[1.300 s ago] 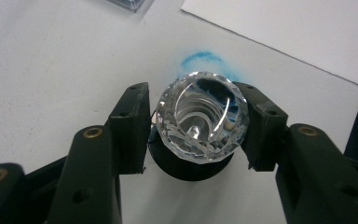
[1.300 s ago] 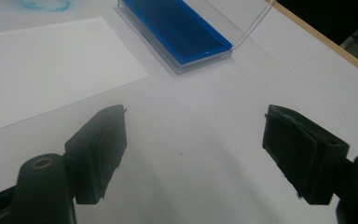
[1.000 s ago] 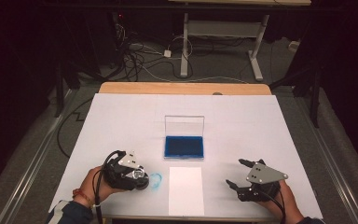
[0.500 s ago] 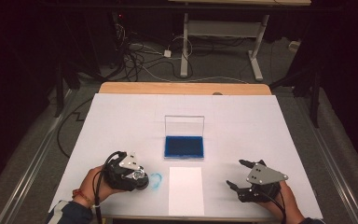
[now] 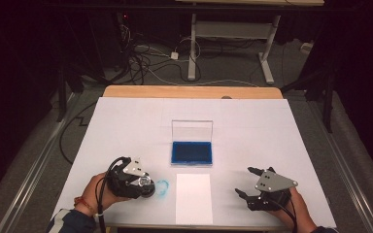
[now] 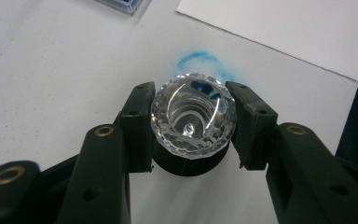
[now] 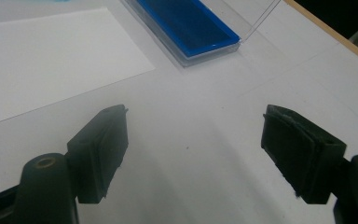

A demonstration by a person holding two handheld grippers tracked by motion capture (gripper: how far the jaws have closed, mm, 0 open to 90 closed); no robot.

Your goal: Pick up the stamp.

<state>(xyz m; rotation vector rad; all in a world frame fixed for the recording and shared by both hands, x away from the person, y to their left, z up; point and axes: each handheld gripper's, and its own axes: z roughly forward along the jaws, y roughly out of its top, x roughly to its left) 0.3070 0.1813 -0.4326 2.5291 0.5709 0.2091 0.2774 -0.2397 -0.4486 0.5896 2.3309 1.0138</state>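
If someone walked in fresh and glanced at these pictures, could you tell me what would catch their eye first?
Probably the faceted clear stamp clamped in the left claw near the table's front left, with a smudged blue ring on the white cover just beside it. Next comes the open blue ink pad in its clear case at mid-table, with a white sheet of paper lying in front of it. The right claw rests open and empty at the front right.
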